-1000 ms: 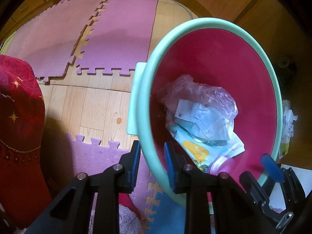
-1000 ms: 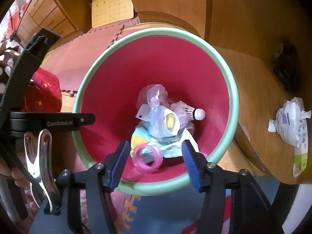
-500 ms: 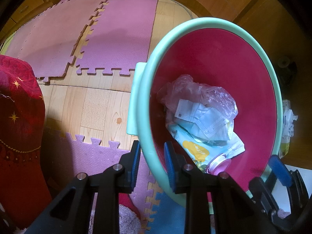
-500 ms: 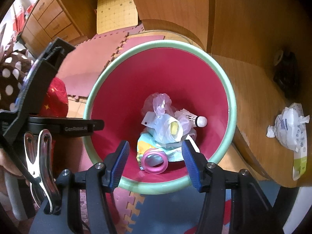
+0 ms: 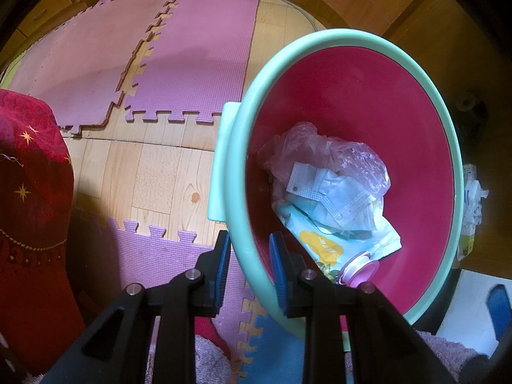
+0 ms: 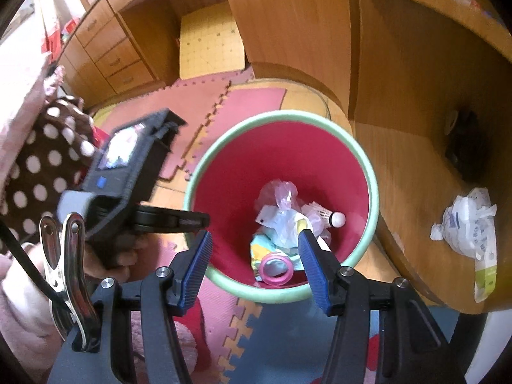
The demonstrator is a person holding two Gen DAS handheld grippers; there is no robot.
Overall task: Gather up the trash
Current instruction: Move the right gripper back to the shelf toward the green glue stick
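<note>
A mint-rimmed bin (image 5: 320, 36) with a red inside stands tilted on the floor. My left gripper (image 5: 249, 256) is shut on its near rim, one pad outside and one inside. Inside the bin lie a pink plastic bag (image 5: 320, 147), a face mask (image 5: 329, 192), a printed wrapper (image 5: 320, 243), a pink tape ring (image 6: 276, 267) and a shuttlecock (image 6: 332, 217). My right gripper (image 6: 254, 246) hangs open above the bin's near rim (image 6: 281, 294) with nothing between its fingers. A crumpled white wrapper (image 6: 464, 220) lies on the wooden desk at the right.
Pink and purple foam puzzle mats (image 5: 192, 57) cover part of the wooden floor. A red cloth with gold stars (image 5: 28, 192) is at the left. The curved wooden desk (image 6: 416, 176) carries a dark object (image 6: 464, 147). A hand in a pink sleeve (image 6: 19, 288) holds the left gripper.
My right gripper has risen and drawn back from the bin, which now looks smaller in its view. The left gripper has kept its hold on the rim without moving.
</note>
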